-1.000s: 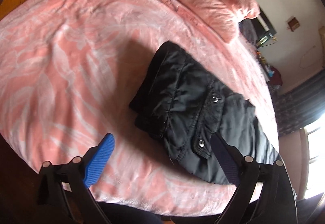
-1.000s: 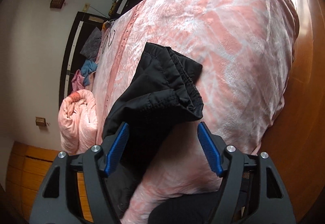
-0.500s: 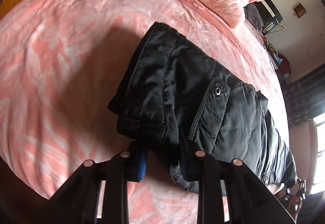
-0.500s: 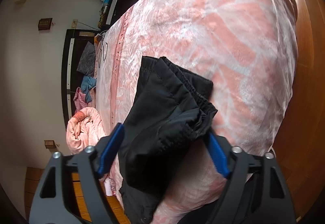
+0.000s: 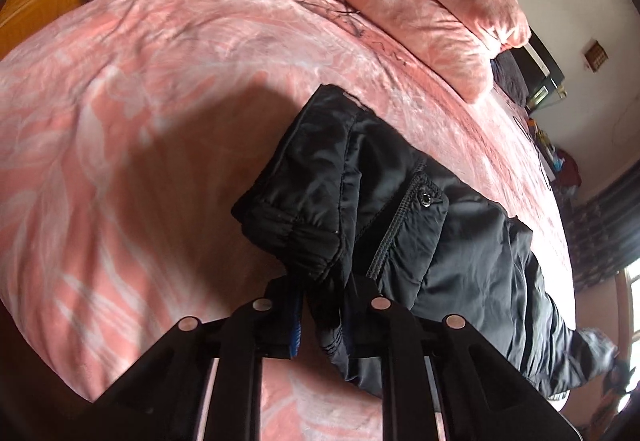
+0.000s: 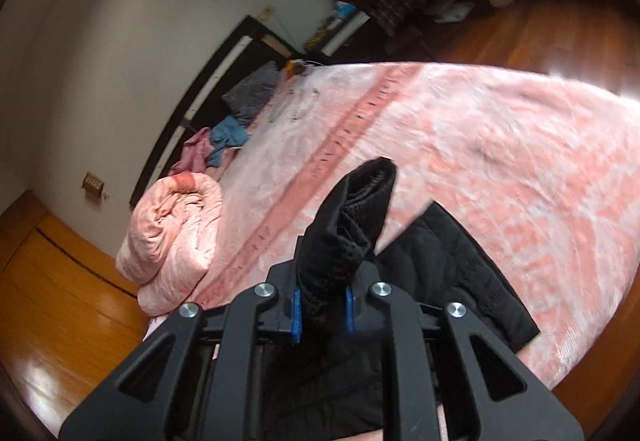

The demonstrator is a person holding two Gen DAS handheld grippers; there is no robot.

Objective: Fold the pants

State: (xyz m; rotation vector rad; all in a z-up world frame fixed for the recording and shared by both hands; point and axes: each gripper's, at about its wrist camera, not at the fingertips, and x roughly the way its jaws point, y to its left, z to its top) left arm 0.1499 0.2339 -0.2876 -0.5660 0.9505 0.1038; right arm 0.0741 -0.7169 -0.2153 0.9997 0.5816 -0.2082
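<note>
The black pants [image 5: 420, 225] lie on the pink bed [image 5: 140, 113], near its front edge, well away from the pink pillow [image 5: 424, 1] at the head. The left tongs [image 5: 324, 305] are clamped on a bunched end with an elastic, gathered hem or band; the pocket flap with its metal snap [image 5: 425, 198] sits just beyond that grip. The right tongs [image 6: 322, 305] are also closed on cloth: a thick wad of black fabric stands up between the blue pads [image 6: 297, 315], lifted clear of the bed, while more of the pants [image 6: 460, 281] lies flat on the blanket to the right of that wad.

Judging by how things lie, the fold is only partly made. The garment appears already doubled lengthwise, with layers stacked near the left grip, and both ends are now held, which suggests one end is about to be carried over the other. The final crosswise fold and the smoothing seem yet to come.

The long axis runs along the bed's front edge, from the end in the left tongs away toward the window side of the room. In the left view the far end [image 5: 592, 353] is blurred, so which end is the waist cannot be told with certainty.
</note>
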